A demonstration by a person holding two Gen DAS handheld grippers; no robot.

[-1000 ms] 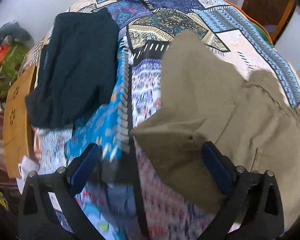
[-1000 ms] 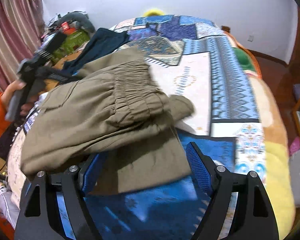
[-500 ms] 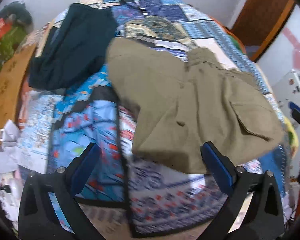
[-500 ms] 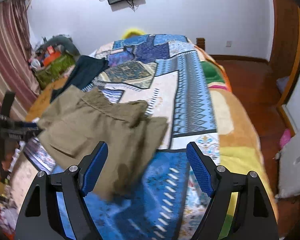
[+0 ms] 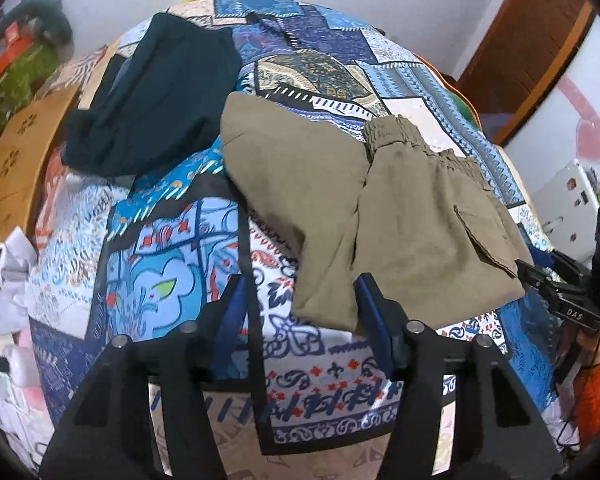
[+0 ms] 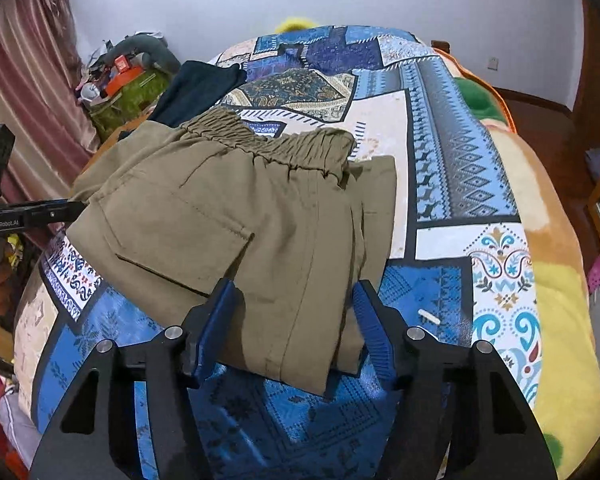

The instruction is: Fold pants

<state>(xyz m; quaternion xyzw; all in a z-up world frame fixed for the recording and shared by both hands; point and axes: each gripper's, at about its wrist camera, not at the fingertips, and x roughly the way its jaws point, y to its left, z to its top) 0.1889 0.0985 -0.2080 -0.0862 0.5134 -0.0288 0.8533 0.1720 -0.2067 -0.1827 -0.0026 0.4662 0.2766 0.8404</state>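
The olive pants (image 5: 412, 216) lie folded flat on the patchwork bedspread (image 5: 172, 256), elastic waistband at the far side and a flap pocket on top. My left gripper (image 5: 302, 314) hovers at their near left corner. Its jaws are closing, and the cloth corner lies loose between the blue pads. In the right wrist view the pants (image 6: 236, 216) fill the middle. My right gripper (image 6: 293, 320) hangs over their near edge, jaws closing, with the folded edge between the pads and not pinched. Each gripper shows in the other's view: the right gripper (image 5: 572, 300), the left gripper (image 6: 24, 216).
A dark navy garment (image 5: 152, 92) lies folded on the far left of the bed. A wooden board (image 5: 16, 168) and a pile of clutter (image 6: 128, 76) line the left side. A yellow blanket (image 6: 560, 300) hangs off the right edge. An orange sleeve (image 5: 596, 392) shows at the right.
The bunched, lifted pants have settled flat into a fold. My left gripper has drawn back toward the bed's near edge. The right dipped close to the pants again. Both jaws are narrower.
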